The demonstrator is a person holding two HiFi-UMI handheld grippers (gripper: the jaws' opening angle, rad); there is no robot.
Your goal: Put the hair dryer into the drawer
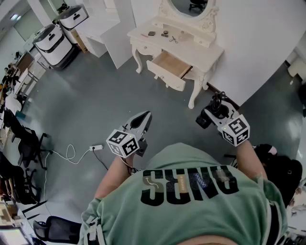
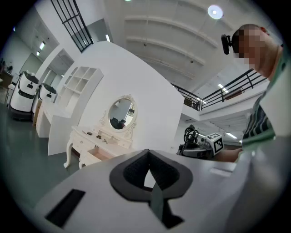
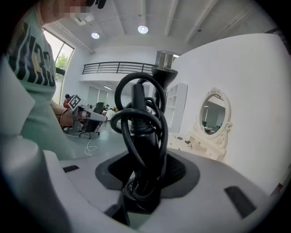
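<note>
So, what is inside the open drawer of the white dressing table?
In the head view the drawer shows only its bare wooden bottom. Its rear part is covered by the dressing table top and cannot be seen.

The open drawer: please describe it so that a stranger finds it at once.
Against the curved white wall stands a white dressing table with an oval mirror. The drawer is in its front. It alone is pulled out, showing pale wood inside.
</note>
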